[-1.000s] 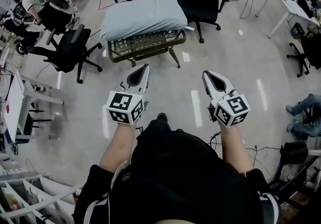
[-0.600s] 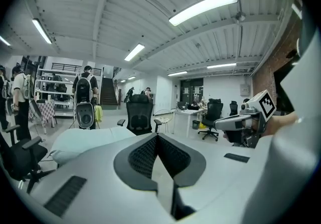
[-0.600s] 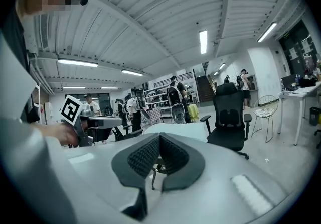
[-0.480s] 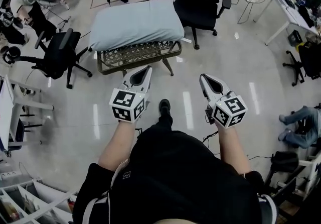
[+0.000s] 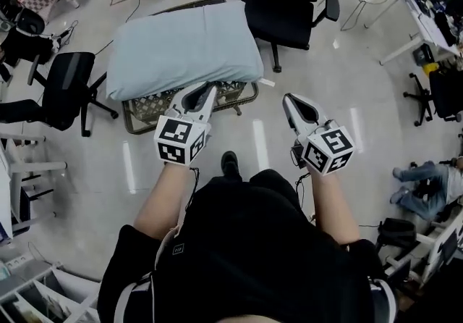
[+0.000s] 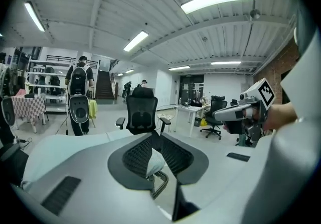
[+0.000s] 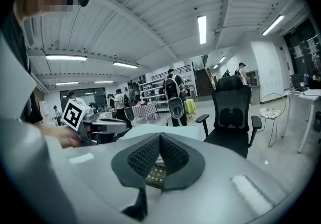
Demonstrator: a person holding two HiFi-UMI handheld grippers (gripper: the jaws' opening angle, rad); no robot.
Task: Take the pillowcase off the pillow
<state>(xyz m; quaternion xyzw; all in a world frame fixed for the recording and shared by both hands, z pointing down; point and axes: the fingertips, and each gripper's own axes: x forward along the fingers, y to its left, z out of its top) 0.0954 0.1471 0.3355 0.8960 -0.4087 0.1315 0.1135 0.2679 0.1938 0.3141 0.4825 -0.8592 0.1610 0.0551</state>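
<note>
Soft, puffy blue pillow [image 5: 184,46] on a woven bench [image 5: 148,106], upper left; shiny floor [image 5: 264,144] in front. Left gripper [image 5: 209,87] is opening, right gripper [image 5: 287,98] is closed, both empty.

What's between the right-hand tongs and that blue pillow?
Just bare floor and a corner of the lattice bench carrying the pillow; the head view shows it.

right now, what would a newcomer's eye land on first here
The big pale blue pillow lies on a lattice bench at top centre. Below it the left gripper, jaws starting to open on nothing, and the shut, empty right gripper point toward it.
</note>
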